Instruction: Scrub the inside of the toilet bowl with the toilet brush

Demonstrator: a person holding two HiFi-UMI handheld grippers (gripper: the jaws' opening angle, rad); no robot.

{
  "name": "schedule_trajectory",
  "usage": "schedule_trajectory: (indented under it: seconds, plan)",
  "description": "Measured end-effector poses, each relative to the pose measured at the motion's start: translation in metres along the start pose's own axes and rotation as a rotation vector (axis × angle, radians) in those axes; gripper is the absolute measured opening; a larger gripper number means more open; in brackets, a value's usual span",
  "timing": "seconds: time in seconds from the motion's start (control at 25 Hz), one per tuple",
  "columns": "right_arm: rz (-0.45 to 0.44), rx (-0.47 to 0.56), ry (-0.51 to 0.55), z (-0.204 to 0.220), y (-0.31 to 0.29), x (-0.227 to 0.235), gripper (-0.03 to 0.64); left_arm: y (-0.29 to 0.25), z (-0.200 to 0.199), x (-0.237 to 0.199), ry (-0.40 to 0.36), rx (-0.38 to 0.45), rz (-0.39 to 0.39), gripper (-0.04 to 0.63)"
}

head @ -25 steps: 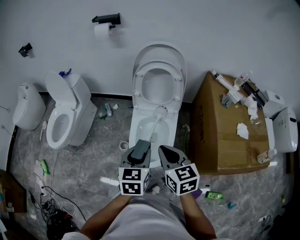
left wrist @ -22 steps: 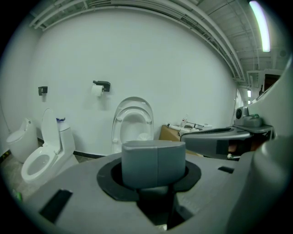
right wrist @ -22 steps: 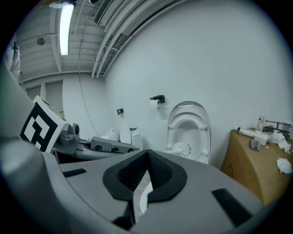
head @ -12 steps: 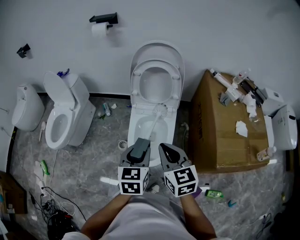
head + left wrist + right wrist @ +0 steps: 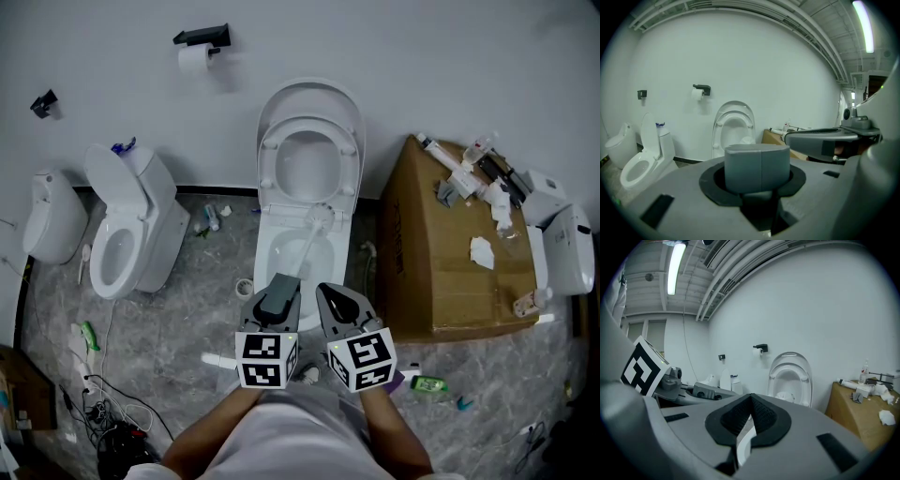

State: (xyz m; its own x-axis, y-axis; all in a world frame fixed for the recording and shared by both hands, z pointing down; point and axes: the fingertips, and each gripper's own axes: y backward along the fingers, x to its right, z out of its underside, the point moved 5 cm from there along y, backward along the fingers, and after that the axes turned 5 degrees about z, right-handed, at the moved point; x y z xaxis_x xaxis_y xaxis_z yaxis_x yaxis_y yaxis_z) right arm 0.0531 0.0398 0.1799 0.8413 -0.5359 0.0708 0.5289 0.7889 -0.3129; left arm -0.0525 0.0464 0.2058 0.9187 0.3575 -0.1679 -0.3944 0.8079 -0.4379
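My left hand-held gripper clamps the white toilet brush inside the white ceramic toilet bowl; my right hand-held gripper is closed, empty.

White toilet bowl, brown cardboard box, grey marbled floor.

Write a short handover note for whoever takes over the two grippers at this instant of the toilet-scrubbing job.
Right gripper: fingers shut on the white handle of the toilet brush.
Left gripper: fingers shut together with nothing between them, held beside the right one.
Toilet bowl: straight ahead, seat and lid raised. The brush head sits at the back of the bowl, near the rim.
Done: the brush is in hand and at the bowl. How much has been scrubbed cannot be told.
Left: work the brush head round the inside of the bowl.
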Motion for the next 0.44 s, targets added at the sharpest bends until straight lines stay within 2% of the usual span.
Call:
schedule_trajectory:
  seconds: [0.44]
  plan:
    - [-0.011, -0.006, -0.007, 0.0051, 0.0027, -0.0049, -0.003, 0.0045, 0.0048, 0.0025, 0.005, 0.000, -0.003, 0.158]
